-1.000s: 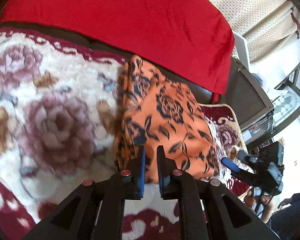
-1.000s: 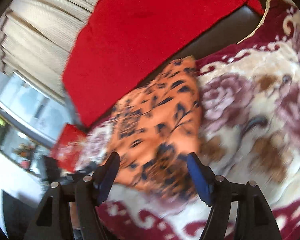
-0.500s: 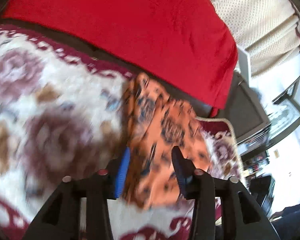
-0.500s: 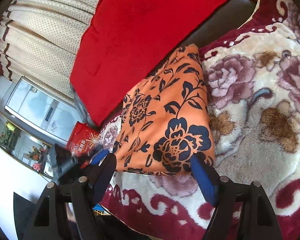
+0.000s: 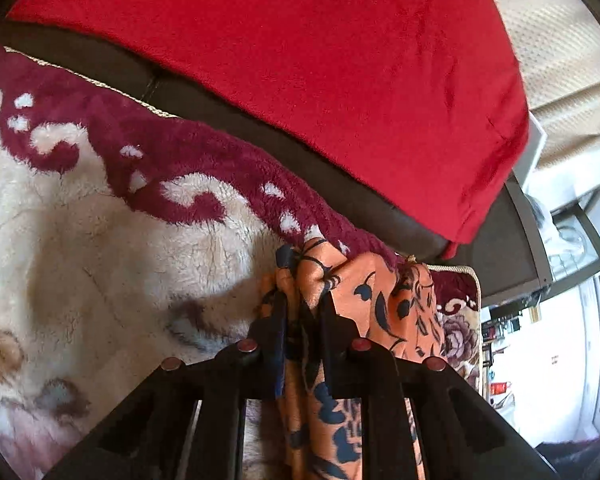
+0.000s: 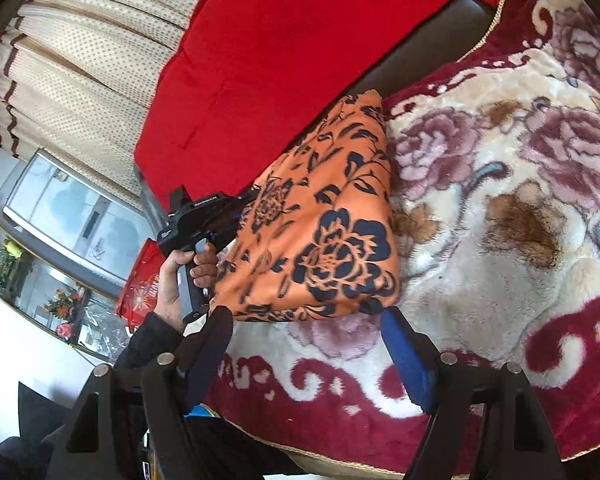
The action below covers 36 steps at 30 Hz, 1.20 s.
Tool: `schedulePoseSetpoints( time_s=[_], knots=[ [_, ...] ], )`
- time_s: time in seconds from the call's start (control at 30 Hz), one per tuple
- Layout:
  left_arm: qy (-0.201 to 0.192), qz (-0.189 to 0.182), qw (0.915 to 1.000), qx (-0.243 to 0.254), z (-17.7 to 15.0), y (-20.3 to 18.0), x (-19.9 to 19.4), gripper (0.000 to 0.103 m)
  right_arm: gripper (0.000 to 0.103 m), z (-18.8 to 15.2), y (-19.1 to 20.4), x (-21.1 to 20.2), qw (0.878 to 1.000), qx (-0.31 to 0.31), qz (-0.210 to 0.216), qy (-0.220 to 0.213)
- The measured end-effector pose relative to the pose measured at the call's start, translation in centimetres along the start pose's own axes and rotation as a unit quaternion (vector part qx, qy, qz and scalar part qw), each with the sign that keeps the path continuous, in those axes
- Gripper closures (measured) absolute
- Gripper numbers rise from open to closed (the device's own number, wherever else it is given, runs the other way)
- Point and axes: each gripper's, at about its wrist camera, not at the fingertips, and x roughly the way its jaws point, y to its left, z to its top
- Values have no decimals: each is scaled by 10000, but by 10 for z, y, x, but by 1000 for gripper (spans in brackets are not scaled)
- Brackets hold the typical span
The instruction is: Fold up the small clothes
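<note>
The left gripper [image 5: 302,304] has just been closing, and its fingers [image 5: 276,320] now pinch a bunched edge of the orange floral-print garment [image 6: 320,216], with cloth gathered between them. The garment lies folded on a plush cream and maroon flowered blanket [image 6: 500,240], its far end near the dark sofa back [image 5: 340,184] draped with a red throw [image 5: 300,60]. The right gripper [image 6: 308,344] hovers at the garment's near edge with its fingers [image 6: 404,348] spread wide apart, holding nothing. A person's left hand [image 6: 180,280] grips the other tool's handle at the garment's left side.
</note>
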Motion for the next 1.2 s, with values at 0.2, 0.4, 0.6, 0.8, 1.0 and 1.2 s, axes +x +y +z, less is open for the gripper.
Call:
schedulePoseSetpoints(
  time_s=[0.2,0.4,0.6,0.8,1.0,1.2],
  knots=[
    [-42,-109,9999,58,-21,-9,-32,67,24,8,11,14,9998,-89,162,56],
    [-385,-86,9958,827,-102,-40,-84,66,24,31,17,39,9982,107,591,48],
    [-468,691,9928,854,-149,-36,-84,76,24,41,0,69,9983,477,291,177],
    [-1086,690,9852,1136,-188,-51,-115,50,24,11,52,38,9982,-594,-115,16],
    [-888,973,9826,1306,-204,-45,-98,72,24,-9,44,39,9992,-266,-241,170],
    [-1610,1106,9690,1515,-230,-52,-124,54,24,32,107,71,9908,-1043,-696,515]
  ],
)
